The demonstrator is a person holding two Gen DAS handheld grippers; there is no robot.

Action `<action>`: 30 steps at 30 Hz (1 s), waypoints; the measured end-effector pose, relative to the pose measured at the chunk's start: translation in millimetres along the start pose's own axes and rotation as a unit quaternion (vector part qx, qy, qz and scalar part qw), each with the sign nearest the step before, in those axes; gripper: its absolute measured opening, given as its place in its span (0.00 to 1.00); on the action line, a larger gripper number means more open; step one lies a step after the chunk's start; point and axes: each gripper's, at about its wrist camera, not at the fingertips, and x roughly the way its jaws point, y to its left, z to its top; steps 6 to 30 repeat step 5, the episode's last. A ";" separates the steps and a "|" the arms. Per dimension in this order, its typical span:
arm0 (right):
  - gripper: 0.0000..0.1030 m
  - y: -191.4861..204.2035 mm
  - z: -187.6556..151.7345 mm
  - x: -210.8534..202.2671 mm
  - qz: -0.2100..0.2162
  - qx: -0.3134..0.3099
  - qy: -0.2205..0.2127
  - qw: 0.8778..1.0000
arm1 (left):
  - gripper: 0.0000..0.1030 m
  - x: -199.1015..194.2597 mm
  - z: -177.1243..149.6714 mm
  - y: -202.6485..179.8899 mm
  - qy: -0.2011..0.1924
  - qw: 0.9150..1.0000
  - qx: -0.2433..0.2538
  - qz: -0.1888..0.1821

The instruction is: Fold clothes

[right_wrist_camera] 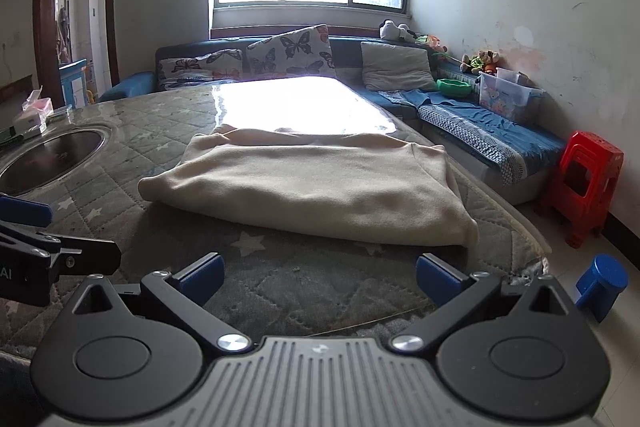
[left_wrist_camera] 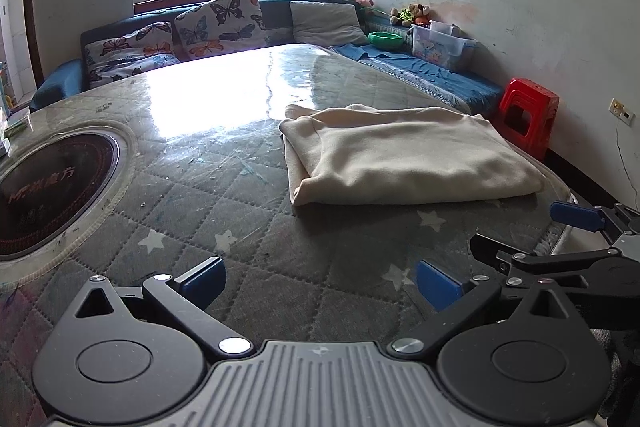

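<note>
A cream garment (left_wrist_camera: 404,155) lies folded into a thick rectangle on the quilted grey table cover (left_wrist_camera: 256,227), toward the table's right edge. It also shows in the right wrist view (right_wrist_camera: 312,187), straight ahead. My left gripper (left_wrist_camera: 320,285) is open and empty, low over the cover, short of the garment and to its left. My right gripper (right_wrist_camera: 320,277) is open and empty, just in front of the garment's near edge. The right gripper's fingers (left_wrist_camera: 576,217) show at the right of the left wrist view; a left finger (right_wrist_camera: 24,211) shows at the left of the right wrist view.
A round built-in cooktop (left_wrist_camera: 48,191) sits in the table at the left. A sofa with butterfly cushions (left_wrist_camera: 216,23) runs behind the table. A red plastic stool (right_wrist_camera: 584,183) stands on the floor to the right. A clear storage box (left_wrist_camera: 440,47) and a green bowl (left_wrist_camera: 386,40) sit on the blue bench.
</note>
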 end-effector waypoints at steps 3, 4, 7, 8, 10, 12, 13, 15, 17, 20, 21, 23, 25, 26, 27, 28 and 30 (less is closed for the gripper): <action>1.00 1.5 -1.5 -2.1 0.002 0.000 -0.002 1.000 | 1.00 -2.8 -1.8 -2.5 -0.006 1.000 0.005 0.003; 1.00 1.9 -1.9 -2.7 0.002 0.000 -0.002 1.000 | 1.00 -3.3 -1.8 -2.8 -0.006 1.000 0.004 0.001; 1.00 2.0 -2.0 -3.0 0.002 0.000 -0.002 1.000 | 1.00 -3.4 -1.4 -2.7 -0.005 1.000 0.003 -0.002; 1.00 2.0 -2.0 -3.0 0.002 0.000 -0.002 1.000 | 1.00 -3.4 -1.4 -2.7 -0.005 1.000 0.003 -0.002; 1.00 2.0 -2.0 -3.0 0.002 0.000 -0.002 1.000 | 1.00 -3.4 -1.4 -2.7 -0.005 1.000 0.003 -0.002; 1.00 2.0 -2.0 -3.0 0.002 0.000 -0.002 1.000 | 1.00 -3.4 -1.4 -2.7 -0.005 1.000 0.003 -0.002; 1.00 2.0 -2.0 -3.0 0.002 0.000 -0.002 1.000 | 1.00 -3.4 -1.4 -2.7 -0.005 1.000 0.003 -0.002; 1.00 2.0 -2.0 -3.0 0.002 0.000 -0.002 1.000 | 1.00 -3.4 -1.4 -2.7 -0.005 1.000 0.003 -0.002; 1.00 2.0 -2.0 -3.0 0.002 0.000 -0.002 1.000 | 1.00 -3.4 -1.4 -2.7 -0.005 1.000 0.003 -0.002; 1.00 2.0 -2.0 -3.0 0.002 0.000 -0.002 1.000 | 1.00 -3.4 -1.4 -2.7 -0.005 1.000 0.003 -0.002; 1.00 2.0 -2.0 -3.0 0.002 0.000 -0.002 1.000 | 1.00 -3.4 -1.4 -2.7 -0.005 1.000 0.003 -0.002; 1.00 2.0 -2.0 -3.0 0.002 0.000 -0.002 1.000 | 1.00 -3.4 -1.4 -2.7 -0.005 1.000 0.003 -0.002; 1.00 2.0 -2.0 -3.0 0.002 0.000 -0.002 1.000 | 1.00 -3.4 -1.4 -2.7 -0.005 1.000 0.003 -0.002; 1.00 2.0 -2.0 -3.0 0.002 0.000 -0.002 1.000 | 1.00 -3.4 -1.4 -2.7 -0.005 1.000 0.003 -0.002; 1.00 2.0 -2.0 -3.0 0.002 0.000 -0.002 1.000 | 1.00 -3.4 -1.4 -2.7 -0.005 1.000 0.003 -0.002; 1.00 2.0 -2.0 -3.0 0.002 0.000 -0.002 1.000 | 1.00 -3.4 -1.4 -2.7 -0.005 1.000 0.003 -0.002; 1.00 2.0 -2.0 -3.0 0.002 0.000 -0.002 1.000 | 1.00 -3.4 -1.4 -2.7 -0.005 1.000 0.003 -0.002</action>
